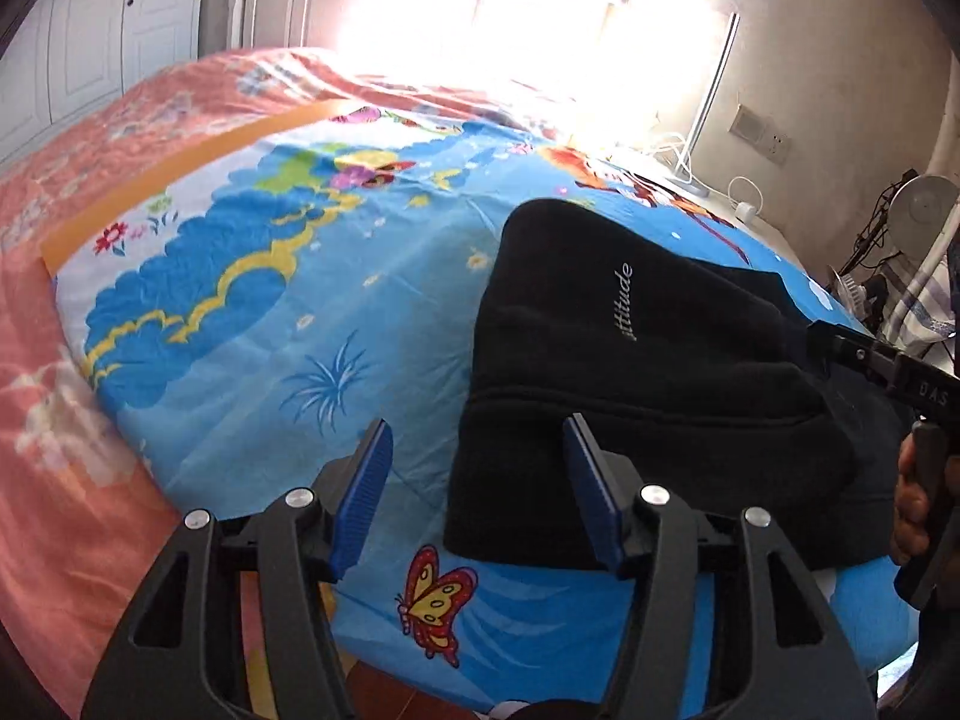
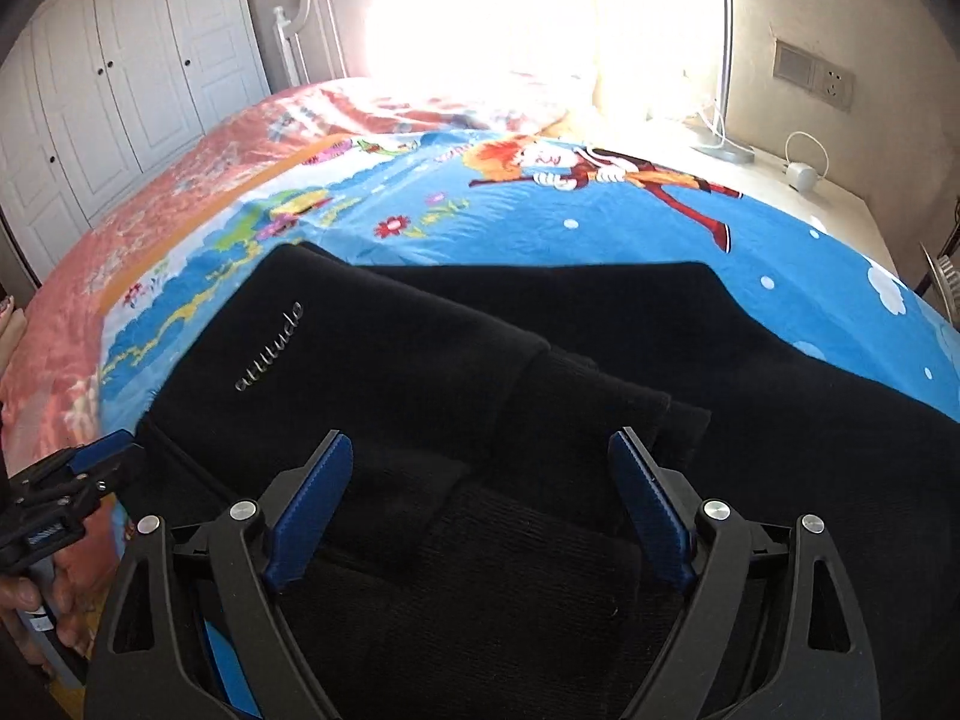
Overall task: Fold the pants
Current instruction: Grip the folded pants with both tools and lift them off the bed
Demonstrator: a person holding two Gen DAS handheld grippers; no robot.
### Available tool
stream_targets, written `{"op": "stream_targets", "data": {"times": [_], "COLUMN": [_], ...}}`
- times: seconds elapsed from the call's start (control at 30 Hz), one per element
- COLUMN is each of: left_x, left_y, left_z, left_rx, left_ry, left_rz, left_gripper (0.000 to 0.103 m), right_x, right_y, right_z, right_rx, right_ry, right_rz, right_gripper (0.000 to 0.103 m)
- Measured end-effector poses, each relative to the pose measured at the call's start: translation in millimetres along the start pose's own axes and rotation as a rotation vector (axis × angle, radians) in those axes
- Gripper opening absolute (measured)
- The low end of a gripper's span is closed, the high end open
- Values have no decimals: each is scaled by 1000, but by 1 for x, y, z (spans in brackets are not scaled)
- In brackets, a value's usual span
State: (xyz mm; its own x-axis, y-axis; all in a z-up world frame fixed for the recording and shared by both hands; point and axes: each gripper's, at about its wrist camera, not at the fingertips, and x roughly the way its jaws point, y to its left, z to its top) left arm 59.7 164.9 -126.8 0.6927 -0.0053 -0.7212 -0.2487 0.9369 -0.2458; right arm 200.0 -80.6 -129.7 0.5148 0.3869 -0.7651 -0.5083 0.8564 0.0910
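**Supervisor:** Bedroom first, then each view in turn.

**Operator:** Bedroom with white wardrobe doors (image 1: 90,42) and a glaring window. On the left wrist view, I see the bed (image 1: 60,420) under a blue cartoon sheet (image 1: 270,312), with the black pants (image 1: 630,396) lying on it, one layer already doubled over. My left hand-held gripper (image 1: 477,495) has its jaws apart, nothing between them, at the pants' near-left edge. The right hand-held gripper (image 1: 864,360) shows at the frame's right edge; I cannot tell its state there.

**Supervisor:** Right wrist view?

**Operator:** My right hand-held gripper (image 2: 483,513) stands wide apart above the folded cloth, clamped on nothing.

**Supervisor:** Step in hand?

**Operator:** Between folds, I judge. Next calls for pinching an edge on both sides and carrying it across evenly.
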Motion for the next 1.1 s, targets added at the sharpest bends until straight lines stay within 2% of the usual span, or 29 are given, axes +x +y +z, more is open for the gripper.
{"op": "stream_targets", "data": {"times": [0.03,0.07,0.1,0.23,0.37,0.47,0.57,0.6,0.67,0.8,0.87,0.97,1.0,1.03,1.07,1.1], "left_x": [-3,-4,-5,-11,2,14,21,21,24,26,24,22,24,27,32,31], "left_y": [6,12,15,15,25,21,7,5,8,14,13,15,17,18,17,14], "left_z": [-22,-23,-29,-32,-24,-25,-28,-28,-27,-26,-24,-21,-21,-22,-24,-24], "left_rx": [-44,-88,-117,-137,-260,-278,-227,-221,-244,-264,-274,-317,-345,-369,-373,-352], "left_ry": [13,18,21,-4,2,26,48,47,57,85,84,79,88,103,125,114], "left_rz": [-43,-72,-103,-175,-274,-319,-338,-329,-342,-348,-357,-391,-395,-409,-419,-409], "left_gripper": [65,69,71,71,72,70,61,61,61,47,43,45,54,58,58,58], "right_x": [10,10,10,11,10,10,11,10,10,10,10,10,10,9,9,9], "right_y": [0,4,7,6,7,8,8,8,8,8,8,9,8,8,8,9], "right_z": [-7,-13,-15,-15,-17,-17,-17,-18,-18,-18,-18,-18,-18,-18,-18,-16], "right_rx": [-11,-47,-62,-51,-54,-52,-51,-50,-50,-51,-49,-49,-48,-47,-47,-50], "right_ry": [12,-30,-33,-30,-34,-37,-37,-38,-38,-40,-43,-44,-44,-43,-40,-31], "right_rz": [-23,-48,-68,-70,-78,-75,-73,-72,-71,-74,-73,-73,-72,-70,-70,-74], "right_gripper": [85,87,87,88,88,88,88,88,88,88,88,88,88,88,88,88]}}
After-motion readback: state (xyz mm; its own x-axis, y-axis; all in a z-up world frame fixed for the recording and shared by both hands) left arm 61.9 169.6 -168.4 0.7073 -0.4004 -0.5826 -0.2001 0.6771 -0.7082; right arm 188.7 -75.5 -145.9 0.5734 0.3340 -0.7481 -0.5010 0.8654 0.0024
